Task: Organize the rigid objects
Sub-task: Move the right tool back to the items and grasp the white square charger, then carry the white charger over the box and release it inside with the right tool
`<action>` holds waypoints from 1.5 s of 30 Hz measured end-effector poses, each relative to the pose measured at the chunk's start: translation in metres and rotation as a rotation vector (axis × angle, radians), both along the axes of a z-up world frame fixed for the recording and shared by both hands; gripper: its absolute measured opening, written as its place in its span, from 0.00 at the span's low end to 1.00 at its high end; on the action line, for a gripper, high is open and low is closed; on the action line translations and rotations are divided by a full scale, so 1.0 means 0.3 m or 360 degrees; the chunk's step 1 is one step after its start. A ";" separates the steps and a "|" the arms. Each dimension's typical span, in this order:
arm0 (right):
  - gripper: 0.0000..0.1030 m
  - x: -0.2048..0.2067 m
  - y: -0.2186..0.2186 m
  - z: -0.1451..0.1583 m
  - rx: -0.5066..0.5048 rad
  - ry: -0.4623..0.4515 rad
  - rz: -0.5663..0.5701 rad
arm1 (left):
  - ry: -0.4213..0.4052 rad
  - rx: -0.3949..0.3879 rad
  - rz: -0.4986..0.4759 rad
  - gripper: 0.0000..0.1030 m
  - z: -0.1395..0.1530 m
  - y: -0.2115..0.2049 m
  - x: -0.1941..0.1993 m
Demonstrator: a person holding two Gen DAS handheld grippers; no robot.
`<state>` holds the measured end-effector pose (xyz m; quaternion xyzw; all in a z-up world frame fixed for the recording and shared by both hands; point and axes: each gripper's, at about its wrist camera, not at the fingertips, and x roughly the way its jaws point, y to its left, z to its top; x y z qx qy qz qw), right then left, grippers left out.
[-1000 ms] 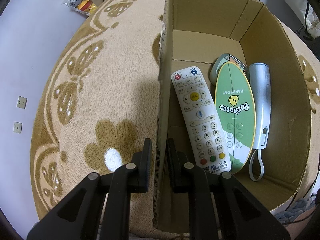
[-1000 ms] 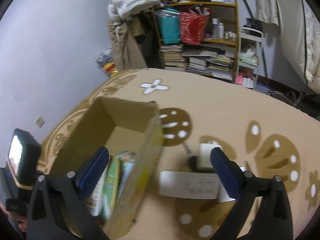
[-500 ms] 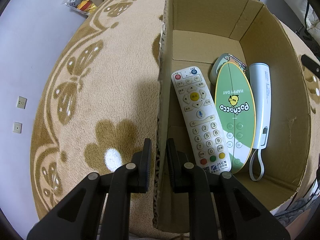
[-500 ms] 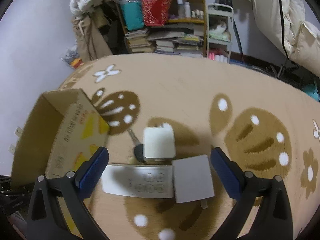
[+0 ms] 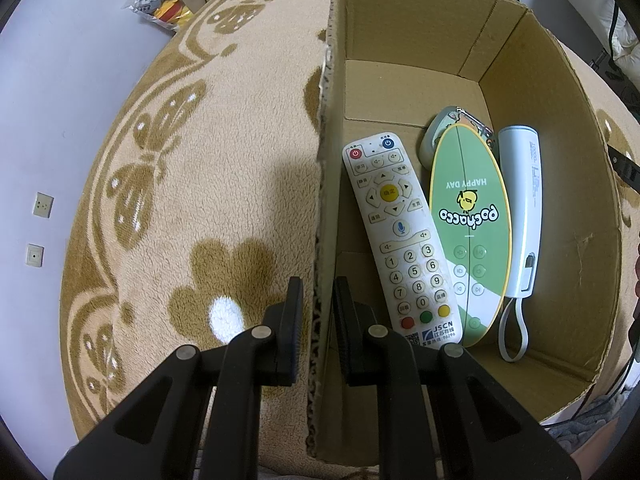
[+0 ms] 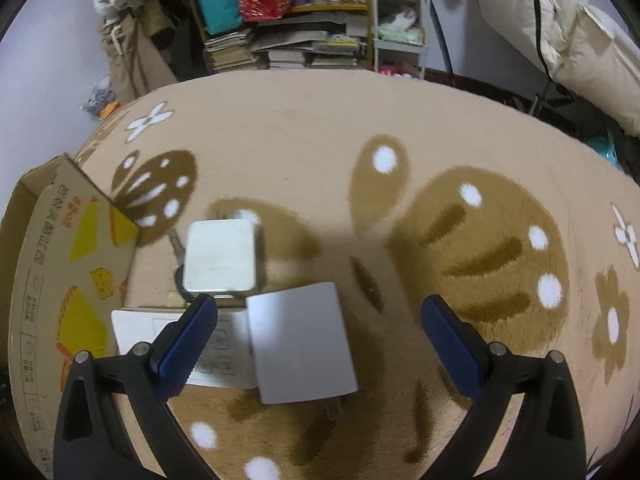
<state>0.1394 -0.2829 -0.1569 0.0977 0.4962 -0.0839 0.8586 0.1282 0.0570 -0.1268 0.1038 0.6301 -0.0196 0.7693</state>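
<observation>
My left gripper (image 5: 317,304) is shut on the left wall of the open cardboard box (image 5: 400,32), one finger inside and one outside. In the box lie a white remote (image 5: 400,240), a green oval device (image 5: 470,232), a white stick-shaped power bank (image 5: 522,208) and a grey item (image 5: 434,132) partly hidden behind the oval. My right gripper (image 6: 319,304) is open above the carpet, with a grey square block (image 6: 300,344) between its fingers. A white square box (image 6: 220,260), a flat white panel (image 6: 136,328) and a black key (image 6: 179,276) lie just left of it.
The cardboard box (image 6: 60,260) stands at the left in the right wrist view, on a beige carpet with brown patterns (image 6: 480,240). Cluttered shelves with books (image 6: 300,40) stand at the back. Bedding (image 6: 580,40) hangs at the right.
My right gripper has swung right, away from the box, and come down closer over the items on the carpet. The left gripper and the box have not moved.
</observation>
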 end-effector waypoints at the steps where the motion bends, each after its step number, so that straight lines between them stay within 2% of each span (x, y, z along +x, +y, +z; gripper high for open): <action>1: 1.00 -0.002 -0.007 -0.006 0.0007 0.0009 -0.0004 | 0.0001 0.0000 0.0000 0.15 -0.001 0.000 0.000; 9: 1.00 -0.011 -0.028 -0.043 0.0004 0.0078 -0.0057 | -0.0001 0.0000 0.0000 0.15 0.000 0.000 0.000; 15: 1.00 -0.009 -0.016 -0.068 -0.0029 0.0142 -0.0027 | -0.0001 0.0002 -0.0002 0.15 0.001 0.001 0.000; 17: 0.92 -0.007 -0.006 -0.075 -0.0053 0.0151 -0.0010 | -0.0001 0.0001 -0.0003 0.15 0.001 0.002 0.000; 18: 0.83 -0.006 0.002 -0.078 -0.0067 0.0151 0.0001 | -0.0001 0.0000 -0.0002 0.15 0.001 0.002 0.000; 20: 0.73 0.000 0.018 -0.081 -0.0124 0.0167 0.0012 | 0.0000 -0.0001 -0.0002 0.15 0.001 0.002 0.000; 22: 0.57 0.002 0.029 -0.078 -0.0139 0.0170 0.0028 | 0.0000 -0.0001 -0.0002 0.15 0.001 0.003 0.001; 23: 0.54 0.001 0.032 -0.075 -0.0144 0.0166 0.0034 | 0.0001 -0.0001 -0.0002 0.15 0.001 0.003 0.001; 30: 0.54 0.000 0.035 -0.040 -0.0122 0.0131 0.0009 | 0.0001 -0.0001 -0.0002 0.15 0.001 0.003 0.001; 39: 0.54 0.009 0.114 0.065 -0.0125 -0.0024 0.0087 | 0.0001 -0.0001 -0.0001 0.15 0.001 0.003 0.001; 45: 0.54 0.004 0.177 0.157 -0.0018 -0.0160 0.0154 | 0.0000 0.0000 -0.0003 0.15 0.001 0.002 0.002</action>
